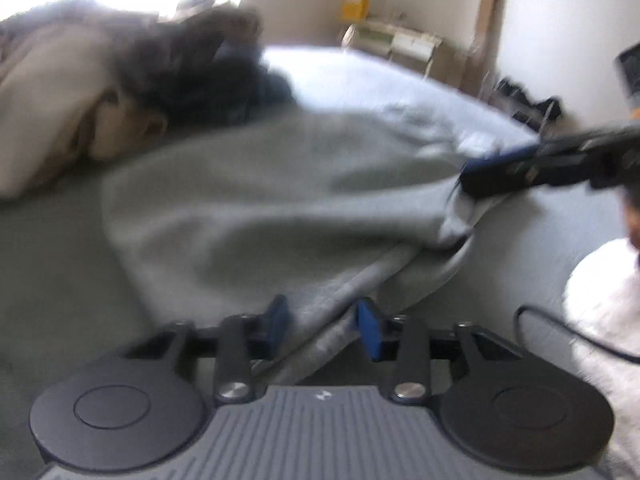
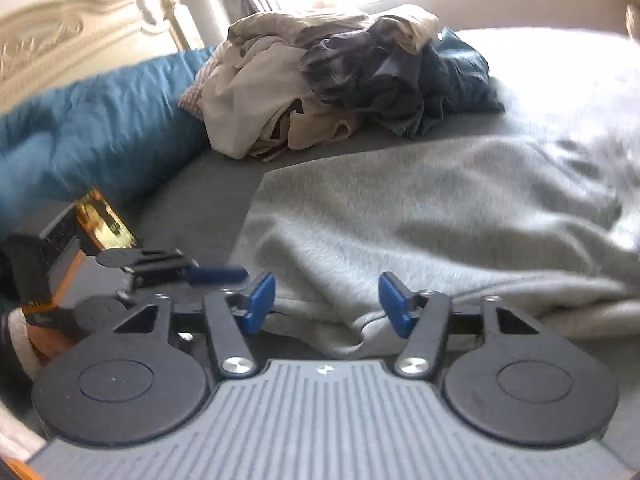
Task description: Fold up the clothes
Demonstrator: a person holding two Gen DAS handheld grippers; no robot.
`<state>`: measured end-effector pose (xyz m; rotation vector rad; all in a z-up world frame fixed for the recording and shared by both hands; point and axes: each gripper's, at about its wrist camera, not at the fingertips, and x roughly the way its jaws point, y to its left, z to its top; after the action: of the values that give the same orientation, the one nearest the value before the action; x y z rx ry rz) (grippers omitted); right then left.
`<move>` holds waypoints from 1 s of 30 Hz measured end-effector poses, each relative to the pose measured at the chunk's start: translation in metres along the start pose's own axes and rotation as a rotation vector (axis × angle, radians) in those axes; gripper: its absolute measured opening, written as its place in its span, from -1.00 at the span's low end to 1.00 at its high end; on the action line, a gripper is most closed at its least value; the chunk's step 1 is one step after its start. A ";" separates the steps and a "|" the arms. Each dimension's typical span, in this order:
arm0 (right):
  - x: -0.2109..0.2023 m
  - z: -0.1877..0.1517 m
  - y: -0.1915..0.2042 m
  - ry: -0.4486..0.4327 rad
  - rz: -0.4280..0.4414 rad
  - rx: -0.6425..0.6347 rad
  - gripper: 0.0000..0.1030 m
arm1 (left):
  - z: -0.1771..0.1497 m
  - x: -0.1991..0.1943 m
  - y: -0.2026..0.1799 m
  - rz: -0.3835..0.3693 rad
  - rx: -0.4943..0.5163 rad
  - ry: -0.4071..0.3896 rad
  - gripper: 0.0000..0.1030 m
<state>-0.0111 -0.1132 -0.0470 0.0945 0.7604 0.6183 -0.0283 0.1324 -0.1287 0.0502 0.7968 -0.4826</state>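
Two handheld grippers work at the near edge of a grey sweatshirt [image 2: 420,216] spread on a bed [image 2: 192,208]. Nearest us, our left gripper [image 1: 324,320] has its blue pads [image 1: 368,332] partly apart with a folded hem of the sweatshirt running between them; whether they truly pinch it we cannot tell. Our right gripper [image 2: 326,300] stands wide, its blue fingers [image 2: 260,300] either side of a bunched edge without pressing it. In the left view it seems to meet a lifted corner of cloth, though blur hides the contact. From both grippers the sweatshirt stretches away, its long axis running across from left to right, so any fold would carry this near edge forward. Beyond it lies a loose pile of clothes [image 2: 320,80], beside a blue duvet [image 2: 92,128], with a cream headboard [image 2: 60,44] farthest back.
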 end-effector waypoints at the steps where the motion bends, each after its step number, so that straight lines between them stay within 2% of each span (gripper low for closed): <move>1: 0.003 0.001 0.002 0.000 -0.010 -0.024 -0.13 | -0.003 0.005 0.001 0.009 -0.010 0.019 -0.40; 5: 0.006 0.003 -0.003 0.004 -0.042 -0.106 -0.56 | -0.011 0.001 0.014 -0.027 -0.066 0.003 -0.47; 6: 0.010 0.007 -0.003 -0.002 -0.047 -0.129 -0.60 | -0.013 0.000 0.015 -0.032 -0.066 0.002 -0.47; 10: 0.040 0.026 -0.010 -0.017 -0.060 -0.186 -0.63 | -0.022 -0.003 0.013 -0.040 -0.052 0.000 -0.48; 14: 0.093 0.017 -0.033 0.086 -0.176 -0.283 -0.63 | -0.025 0.001 0.019 -0.061 -0.070 -0.004 -0.49; 17: 0.094 0.027 -0.051 0.063 -0.224 -0.247 -0.69 | -0.027 0.002 0.023 -0.074 -0.069 -0.005 -0.50; 21: 0.094 0.042 -0.074 0.026 -0.285 -0.195 -0.67 | -0.029 0.001 0.027 -0.091 -0.071 -0.009 -0.49; 25: 0.111 0.043 -0.113 0.065 -0.338 -0.135 -0.70 | -0.030 0.001 0.028 -0.099 -0.069 -0.010 -0.49; 30: 0.088 0.049 -0.134 0.014 -0.381 -0.082 -0.71 | -0.030 0.001 0.028 -0.097 -0.069 -0.006 -0.50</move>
<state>0.1367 -0.1672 -0.1056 -0.1284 0.7410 0.2863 -0.0356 0.1633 -0.1541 -0.0537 0.8120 -0.5463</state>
